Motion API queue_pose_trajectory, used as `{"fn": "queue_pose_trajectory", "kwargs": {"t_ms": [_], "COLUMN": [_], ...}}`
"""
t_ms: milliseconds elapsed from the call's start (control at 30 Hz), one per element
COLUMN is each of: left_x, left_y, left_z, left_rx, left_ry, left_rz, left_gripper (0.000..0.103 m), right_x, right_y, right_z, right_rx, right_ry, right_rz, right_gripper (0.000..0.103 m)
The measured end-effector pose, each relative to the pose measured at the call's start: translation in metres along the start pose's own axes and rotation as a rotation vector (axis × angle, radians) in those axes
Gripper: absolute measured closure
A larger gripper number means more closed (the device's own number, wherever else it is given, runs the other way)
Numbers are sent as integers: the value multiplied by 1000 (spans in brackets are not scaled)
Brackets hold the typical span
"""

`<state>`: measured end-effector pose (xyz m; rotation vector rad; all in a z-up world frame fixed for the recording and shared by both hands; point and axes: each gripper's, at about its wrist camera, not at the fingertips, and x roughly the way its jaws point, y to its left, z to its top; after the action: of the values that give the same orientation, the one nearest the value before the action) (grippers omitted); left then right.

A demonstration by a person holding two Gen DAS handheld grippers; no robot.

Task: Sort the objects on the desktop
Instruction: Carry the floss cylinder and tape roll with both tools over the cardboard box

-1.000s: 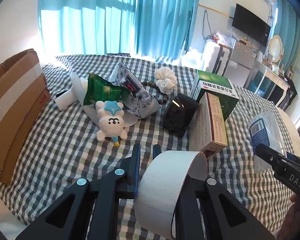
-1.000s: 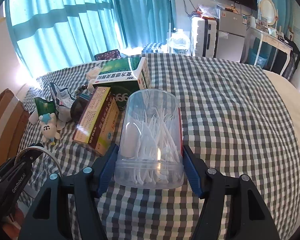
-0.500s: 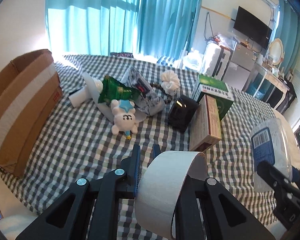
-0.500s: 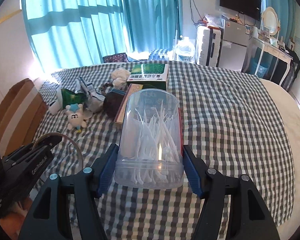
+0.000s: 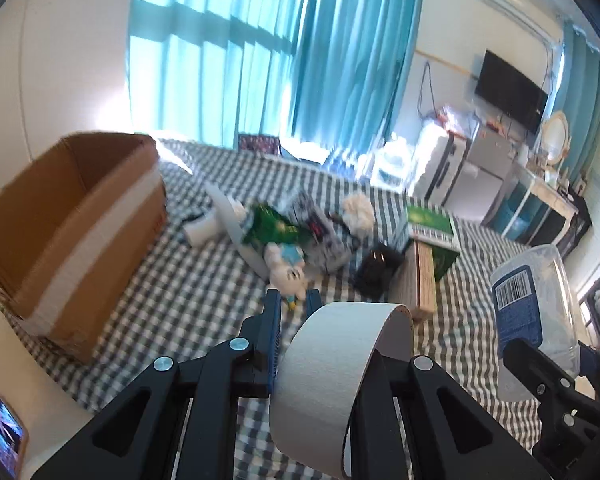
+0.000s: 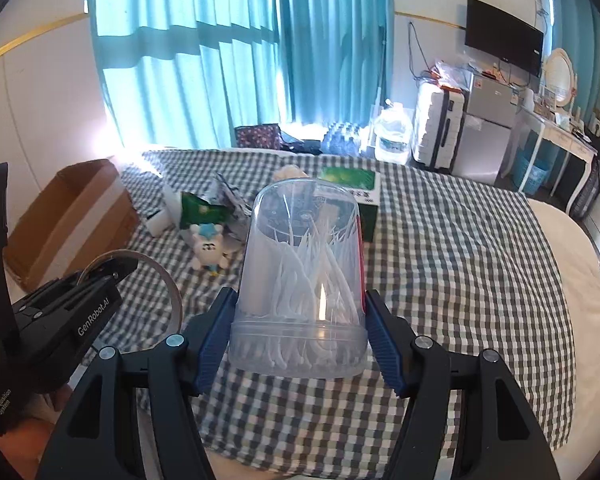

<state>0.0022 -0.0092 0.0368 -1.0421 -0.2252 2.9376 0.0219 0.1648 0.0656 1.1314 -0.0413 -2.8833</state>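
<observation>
Here the left gripper [image 5: 293, 304] was pinched nearly closed on the wall of a white tape roll [image 5: 336, 376], one finger inside the ring and one outside — the left wrist view showed the roll's broad white band, while the right wrist view caught only its thin edge [image 6: 168, 280] beside the gripper body. The right gripper [image 6: 298, 328] clamped a clear plastic jar [image 6: 300, 280] of white picks between its blue pads; only the left view showed the jar's blue barcode label [image 5: 518, 308]. Both held things hung above the checked cloth [image 6: 460, 260]. On the cloth lay an open cardboard box [image 5: 72, 220] at the left, and near the middle a plush toy [image 5: 286, 272], a green packet [image 5: 268, 230] and a green carton [image 5: 432, 228] — the carton half hidden behind the jar in the right view
</observation>
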Motion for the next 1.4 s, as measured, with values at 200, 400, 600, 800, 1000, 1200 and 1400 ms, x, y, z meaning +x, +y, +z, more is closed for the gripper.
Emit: {"fn": "queue_pose_trajectory", "kwargs": {"t_ms": [200,400,600,800,1000,1200,1400], "left_x": [-27,-44,-47,-41,-33,-15,1], "left_y": [24,55,93,136,167,200,243], "left_z": [25,51,64,70,73,79,82], "left_rx": [-24,-58,-97,-150,-198,-236,-294], "left_ry": [-60,-85,-93,-91,-76,-69,-39], "left_rz": [36,64,114,192,234,304,375], "left_gripper": [90,90,90,90,90,90,90], "right_x": [-14,-18,-17,-2,18,40,68], "right_y": [24,53,90,133,172,209,248], "right_z": [14,32,50,64,78,91,115], "right_rx": [-28,-77,-142,-219,-259,-298,-337], "right_ry": [-29,-34,-58,-49,-32,-23,-8], "right_rz": [52,98,144,189,248,310,382], "right_gripper": [40,39,39,39,39,39,40]}}
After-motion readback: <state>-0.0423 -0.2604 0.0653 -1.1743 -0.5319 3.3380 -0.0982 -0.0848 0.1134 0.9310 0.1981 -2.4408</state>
